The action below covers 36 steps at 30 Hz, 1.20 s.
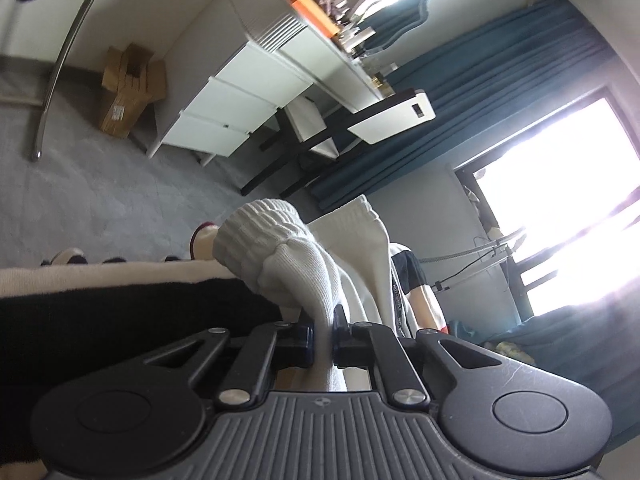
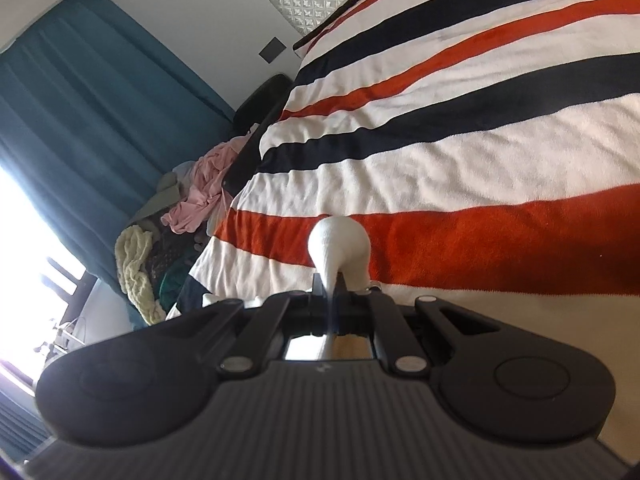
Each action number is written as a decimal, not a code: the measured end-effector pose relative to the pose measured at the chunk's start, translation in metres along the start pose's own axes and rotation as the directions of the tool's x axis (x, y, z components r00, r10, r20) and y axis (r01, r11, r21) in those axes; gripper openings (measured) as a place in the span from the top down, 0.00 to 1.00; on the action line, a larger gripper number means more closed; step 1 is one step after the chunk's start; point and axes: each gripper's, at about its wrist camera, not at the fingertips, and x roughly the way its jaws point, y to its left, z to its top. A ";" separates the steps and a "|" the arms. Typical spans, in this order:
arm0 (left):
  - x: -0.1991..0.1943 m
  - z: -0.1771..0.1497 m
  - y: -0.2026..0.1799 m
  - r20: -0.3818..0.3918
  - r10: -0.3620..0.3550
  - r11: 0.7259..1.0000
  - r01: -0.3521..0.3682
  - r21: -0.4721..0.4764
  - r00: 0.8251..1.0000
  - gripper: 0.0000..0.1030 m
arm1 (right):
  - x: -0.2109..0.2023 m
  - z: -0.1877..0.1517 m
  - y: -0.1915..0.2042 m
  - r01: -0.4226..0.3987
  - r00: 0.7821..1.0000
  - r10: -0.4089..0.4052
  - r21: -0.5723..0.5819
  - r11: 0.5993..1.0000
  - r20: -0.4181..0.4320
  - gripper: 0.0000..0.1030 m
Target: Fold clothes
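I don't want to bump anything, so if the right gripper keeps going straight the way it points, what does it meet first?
Past the white sock its jaws are shut on, the right gripper would probably meet the striped blanket, around its orange stripe. Depth there is unclear.

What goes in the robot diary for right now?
left gripper: shut on white sock | right gripper: shut on white sock | under: striped blanket
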 end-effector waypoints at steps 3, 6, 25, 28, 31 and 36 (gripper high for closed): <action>0.005 0.004 -0.006 0.012 0.005 1.000 -0.005 0.026 1.000 0.93 | 0.002 -0.001 0.001 -0.009 1.000 0.009 0.005 1.000 -0.004 0.95; 0.013 0.008 -0.017 0.029 0.008 0.998 -0.010 0.069 1.000 0.94 | 0.004 0.001 0.002 -0.028 1.000 0.028 0.021 0.999 -0.009 0.95; 0.254 0.022 -0.201 0.035 -0.019 0.947 0.007 0.320 0.999 0.94 | 0.225 -0.038 0.222 0.027 0.998 0.008 -0.496 0.868 0.069 0.95; 0.316 0.009 -0.221 0.018 0.030 0.928 -0.035 0.371 0.999 0.94 | 0.279 -0.059 0.240 0.057 0.998 -0.039 -0.532 0.845 0.045 0.95; 0.366 0.003 -0.233 -0.015 0.074 0.913 -0.062 0.404 0.997 0.93 | 0.313 -0.076 0.242 0.065 0.998 -0.062 -0.569 0.820 0.024 0.95; 0.414 -0.009 -0.239 -0.057 0.146 0.881 -0.104 0.461 0.988 0.93 | 0.369 -0.105 0.247 0.075 0.995 -0.103 -0.627 0.775 -0.009 0.93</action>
